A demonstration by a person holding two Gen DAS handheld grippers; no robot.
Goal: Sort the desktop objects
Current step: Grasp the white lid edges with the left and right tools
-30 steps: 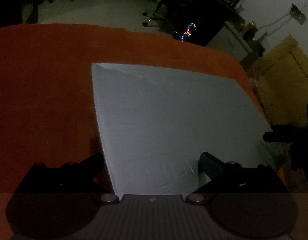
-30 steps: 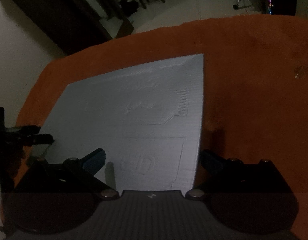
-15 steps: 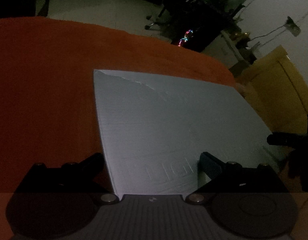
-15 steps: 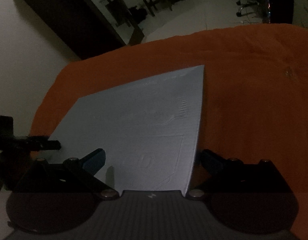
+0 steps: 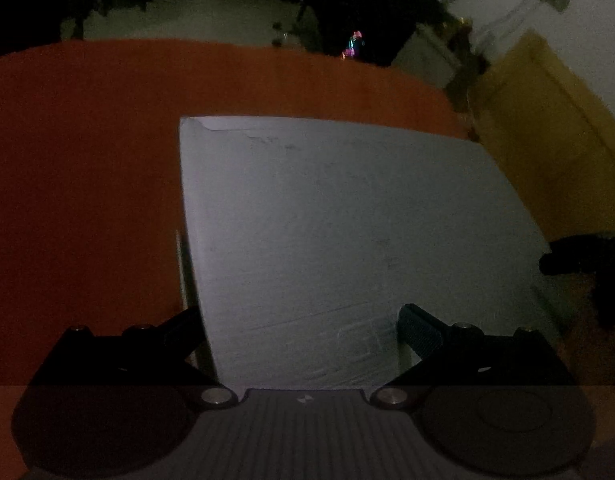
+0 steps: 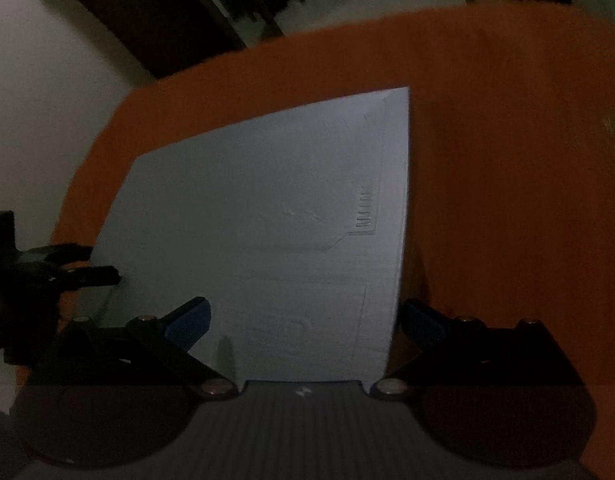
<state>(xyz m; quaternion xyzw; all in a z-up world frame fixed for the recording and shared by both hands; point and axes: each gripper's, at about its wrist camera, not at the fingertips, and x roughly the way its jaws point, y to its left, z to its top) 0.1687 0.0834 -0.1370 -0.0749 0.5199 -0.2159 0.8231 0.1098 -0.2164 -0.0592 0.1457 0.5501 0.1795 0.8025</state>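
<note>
Jaws of both grippers spread wide, straddling grey sheet (image 5: 347, 232) on orange tablecloth (image 5: 87, 160)

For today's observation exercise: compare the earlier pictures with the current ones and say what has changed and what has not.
Little changed. Both views shifted slightly, so the left gripper and right gripper drifted a bit. Nothing was gripped or released: both stay open, straddling opposite edges of the grey sheet, which lies flat on the orange cloth.

A flat sheet (image 5: 347, 232) lies on the cloth-covered table (image 5: 87, 160) before you, between your two grippers: your left gripper (image 5: 299, 332) straddles its left edge, your right gripper (image 6: 303, 320) its right edge. Beyond the table's far edge lies open floor (image 5: 211, 16).
</note>
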